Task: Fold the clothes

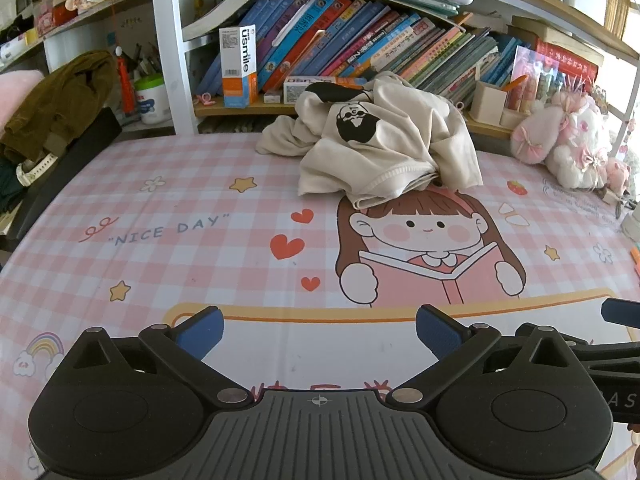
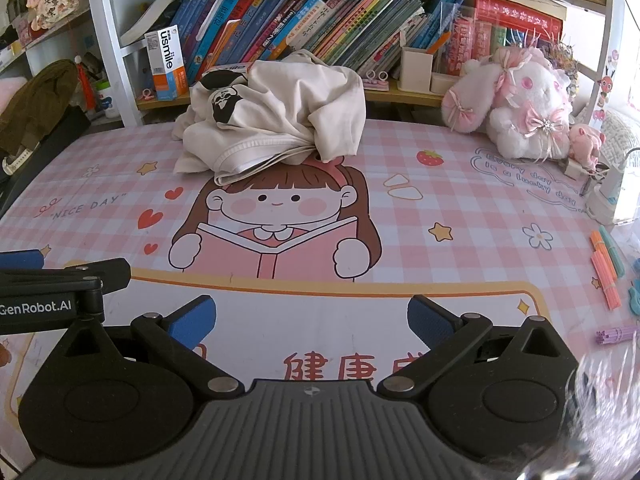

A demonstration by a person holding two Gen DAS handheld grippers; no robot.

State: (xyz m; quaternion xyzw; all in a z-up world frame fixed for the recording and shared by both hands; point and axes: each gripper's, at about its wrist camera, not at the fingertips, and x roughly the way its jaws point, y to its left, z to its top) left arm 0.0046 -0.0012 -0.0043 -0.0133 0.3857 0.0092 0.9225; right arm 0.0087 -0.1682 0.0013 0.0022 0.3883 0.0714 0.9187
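1. Across the whole near field lies a pink-and-white checked table mat (image 1: 168, 184) printed with a cartoon girl reading a book, hearts, stars and the words "NICE DAY".
2. Behind it stands a white-framed wooden bookshelf (image 2: 120, 40) packed with leaning, brightly coloured books (image 1: 360, 36).
3. At the far middle of the mat, just in front of the shelf's lowest board, sits a crumpled cream cotton garment (image 1: 384, 148) with a black cartoon print; it lies in a heap, unfolded, its hem spilling over the top of the printed girl's hair. Neither tool touches it.
4. To the right of the heap, well apart from it, rests a white-and-pink plush rabbit with ribbon bows (image 2: 520, 112).
5. At the far left edge an olive-brown corduroy jacket (image 1: 56, 100) is draped over something dark.
6. The left gripper (image 1: 320, 330), black with blue pads, hangs low over the near edge of the mat, its jaws spread wide and empty.
7. The right gripper (image 2: 312, 316) is just beside it, likewise spread wide with nothing between its blue pads.
8. A white-and-orange "usmile" box (image 1: 239, 66) stands upright on the shelf, left of the garment.
9. Small orange and teal sticks (image 2: 608, 268) lie on the mat at the right edge.
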